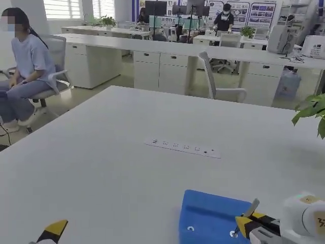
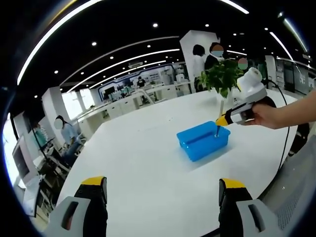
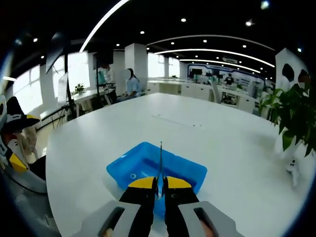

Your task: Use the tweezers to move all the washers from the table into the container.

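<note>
Clamping the tweezers [image 3: 160,158] between its clenched jaws, the right gripper [image 3: 160,183] sat at the bottom centre of the right gripper view, with the thin tool rising straight up from the yellow tips. In the head view the same gripper [image 1: 247,223] entered from the lower right corner. There the tweezers [image 1: 250,209] slanted down to the left, and their tip lay inside the blue container [image 1: 213,206]. The tip met or stood just beside one washer [image 1: 233,234] on the container floor; whether it pinched that washer could not be told. A second washer [image 1: 190,229] lay on the floor near the container's left wall, apart from the tool. From the left gripper view a hand [image 2: 269,116] held the right gripper [image 2: 224,120] right of centre, above the container [image 2: 202,140].

The left gripper [image 2: 163,185] was released, its two yellow-tipped jaws wide apart at the bottom of its own view and nothing between them. One of its yellow tips showed at the lower left edge of the head view, well away from the container.

The container rested on a white table [image 1: 101,168]. Beyond it, near the frame's centre, a white power strip [image 1: 183,146] lay flat. Leaves of a plant [image 1: 312,109] reached in from the right edge, and a seated person [image 1: 28,66] was at the upper left.
</note>
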